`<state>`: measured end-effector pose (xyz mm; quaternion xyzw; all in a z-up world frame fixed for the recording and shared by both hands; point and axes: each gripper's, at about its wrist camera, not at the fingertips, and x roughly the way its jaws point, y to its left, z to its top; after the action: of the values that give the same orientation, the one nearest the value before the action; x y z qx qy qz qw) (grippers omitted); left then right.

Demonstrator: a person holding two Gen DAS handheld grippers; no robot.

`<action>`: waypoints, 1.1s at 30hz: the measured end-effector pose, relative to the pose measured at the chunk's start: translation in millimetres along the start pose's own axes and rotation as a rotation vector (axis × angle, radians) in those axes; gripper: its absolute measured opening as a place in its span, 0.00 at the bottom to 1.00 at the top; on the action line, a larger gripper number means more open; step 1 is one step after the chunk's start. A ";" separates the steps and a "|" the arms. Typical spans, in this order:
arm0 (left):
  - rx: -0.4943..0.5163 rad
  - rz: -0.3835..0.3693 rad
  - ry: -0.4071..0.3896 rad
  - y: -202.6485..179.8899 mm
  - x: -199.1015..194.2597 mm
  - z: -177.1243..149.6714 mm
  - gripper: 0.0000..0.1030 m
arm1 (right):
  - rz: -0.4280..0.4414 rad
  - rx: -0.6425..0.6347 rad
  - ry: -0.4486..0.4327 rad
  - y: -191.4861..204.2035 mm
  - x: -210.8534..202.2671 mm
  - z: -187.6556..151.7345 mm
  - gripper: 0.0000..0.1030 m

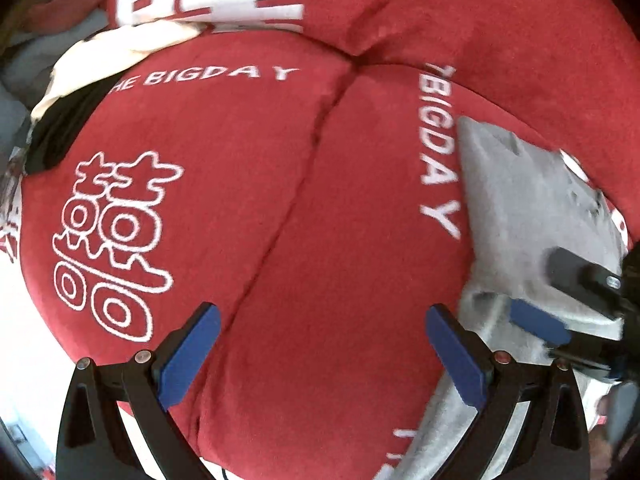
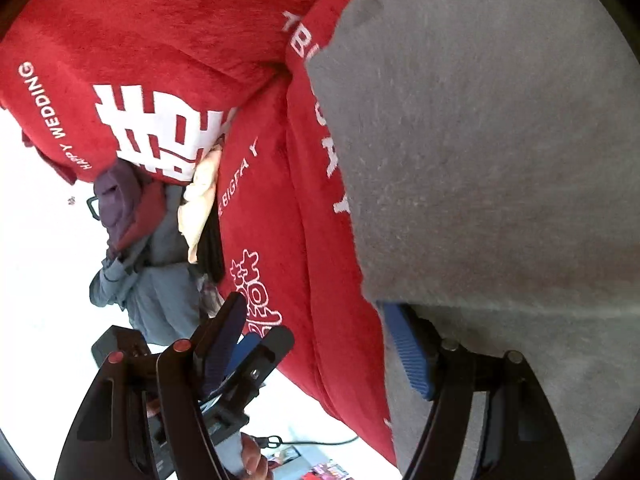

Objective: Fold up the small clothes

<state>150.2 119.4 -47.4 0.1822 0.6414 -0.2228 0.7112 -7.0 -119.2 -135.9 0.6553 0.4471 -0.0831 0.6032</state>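
A grey garment [image 1: 532,208] lies spread on the right seat cushion of a red sofa [image 1: 248,184] printed with "THE BIGDAY". It fills the right half of the right wrist view as grey garment [image 2: 480,160]. My left gripper [image 1: 322,314] points straight down over the seam between the two cushions, open, with only red fabric under it, just left of the garment. My right gripper [image 2: 312,312] is open wide. Its right pad [image 2: 408,352] sits under the garment's near edge. From the left wrist view the right gripper [image 1: 552,300] rests over the cloth's lower corner.
A red pillow [image 2: 132,112] with a white character leans at the sofa's far end. Beside it is a heap of cream, black, purple and grey-blue clothes [image 2: 160,248]. A white floor [image 2: 40,280] with a cable [image 2: 320,442] lies below the seat edge. A hand [image 2: 252,460] shows low down.
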 end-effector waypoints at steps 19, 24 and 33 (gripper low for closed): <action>0.188 -0.062 0.062 -163.4 63.5 -45.6 1.00 | -0.276 0.217 -0.526 -129.8 -276.7 23.0 0.08; 0.187 -0.020 0.072 -167.0 89.6 -64.5 1.00 | -0.425 0.229 -0.456 -148.1 -287.6 19.4 0.14; 0.182 -0.005 0.053 -179.8 99.6 -78.9 1.00 | -0.377 0.147 -0.397 -150.2 -290.5 -32.8 0.57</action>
<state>-6.7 4.1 -150.4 0.2502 0.6377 -0.2769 0.6738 -294.5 -251.1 -46.7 0.5733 0.4271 -0.3528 0.6037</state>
